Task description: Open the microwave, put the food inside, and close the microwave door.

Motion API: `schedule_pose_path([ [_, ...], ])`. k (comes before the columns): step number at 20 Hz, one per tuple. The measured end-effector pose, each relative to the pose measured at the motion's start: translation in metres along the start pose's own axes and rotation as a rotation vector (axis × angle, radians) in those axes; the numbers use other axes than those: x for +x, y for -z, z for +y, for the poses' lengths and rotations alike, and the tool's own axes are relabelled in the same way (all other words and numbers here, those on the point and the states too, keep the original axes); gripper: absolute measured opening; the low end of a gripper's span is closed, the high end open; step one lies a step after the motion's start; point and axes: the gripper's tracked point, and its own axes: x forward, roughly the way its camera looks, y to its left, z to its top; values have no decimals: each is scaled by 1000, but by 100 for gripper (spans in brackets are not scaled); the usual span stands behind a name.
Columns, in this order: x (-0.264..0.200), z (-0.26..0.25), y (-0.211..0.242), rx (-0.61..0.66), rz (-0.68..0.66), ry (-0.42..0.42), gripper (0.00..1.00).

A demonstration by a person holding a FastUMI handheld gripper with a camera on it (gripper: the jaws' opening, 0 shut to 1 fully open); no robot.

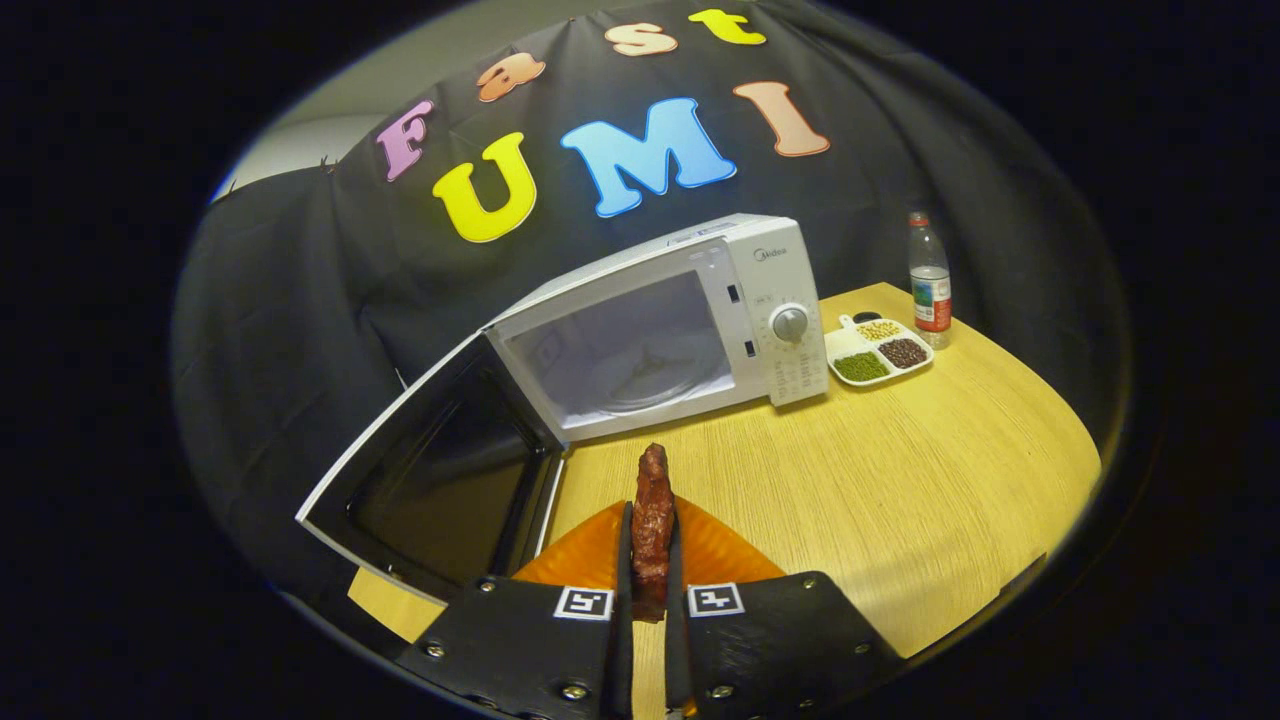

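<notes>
- Microwave, a white box-shaped countertop oven (690, 320), sits on the pale wooden table (900, 500) with its dark-lined door (440, 475) swung wide open toward the near left; the lit cavity shows a round glass turntable (635, 380) inside.
- A round grey dial (790, 323) sits on the microwave's control panel, on the side away from the door's hinge.
- Food for the oven, a dark reddish-brown strip of meat (652, 520), stands upright in front of the microwave, short of its cavity, clamped between both fingers of the hand-held gripper (650, 600).
- The gripper's fingers are drawn nearly together, pressing on the meat from either side.
- An orange plate (720, 555) lies under the meat, on the table in front of the microwave.
- The table runs from the microwave out to a rounded edge; black cloth (300, 300) hangs as the booth wall behind the microwave.
- A white divided tray (878, 350) lies just beside the microwave's panel side, holding green, dark brown and yellowish grains in separate sections.
- A clear plastic bottle with a red cap (929, 280) stands just beyond the tray, farther from the microwave; its contents cannot be made out.
</notes>
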Motion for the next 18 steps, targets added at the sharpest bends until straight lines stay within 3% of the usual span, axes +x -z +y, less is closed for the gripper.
schedule_pose_path([
  [11,111,27,-64,-55,-79,-46,13],
  [18,181,34,-81,-68,-157,-66,13],
])
